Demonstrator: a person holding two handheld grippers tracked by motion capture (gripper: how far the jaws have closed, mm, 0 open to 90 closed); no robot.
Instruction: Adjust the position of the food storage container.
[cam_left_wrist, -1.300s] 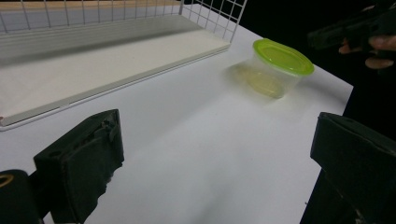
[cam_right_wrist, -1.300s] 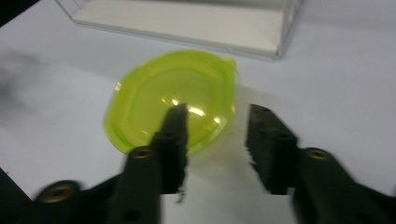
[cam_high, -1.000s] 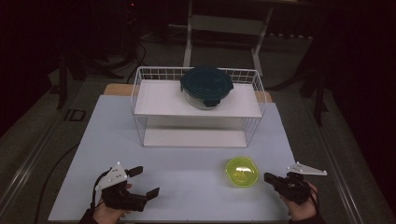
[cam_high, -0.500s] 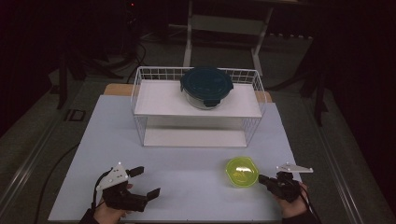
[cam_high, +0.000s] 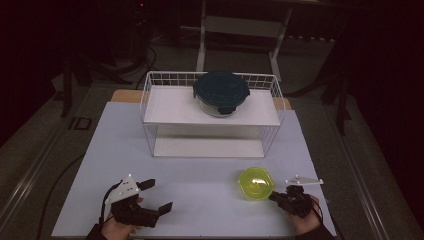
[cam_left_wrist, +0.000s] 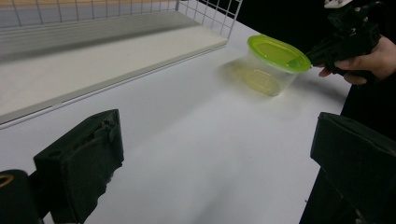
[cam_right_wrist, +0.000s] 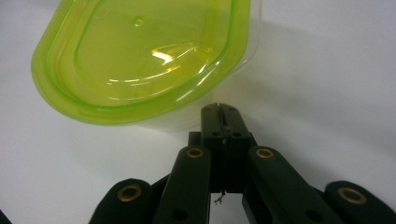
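While the left gripper (cam_high: 152, 197) sits apart w/ jaws wide, the right gripper (cam_high: 274, 196) is nearer. Its jaws are pressed together, tips at the rim of the green-lidded container (cam_high: 255, 183), which lies just ahead.

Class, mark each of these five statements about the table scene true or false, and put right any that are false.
1. The right tongs are shut, tips close to the green-lidded container. True.
2. The dark-lidded container sits on the lower shelf of the wire rack. False: it sits on the upper shelf.
3. The left tongs stand open with nothing between them. True.
4. The green-lidded container stands inside the wire rack. False: it stands on the white table in front of the rack.
5. The left tongs grip the green-lidded container. False: they are well apart from it, at the table's other side.
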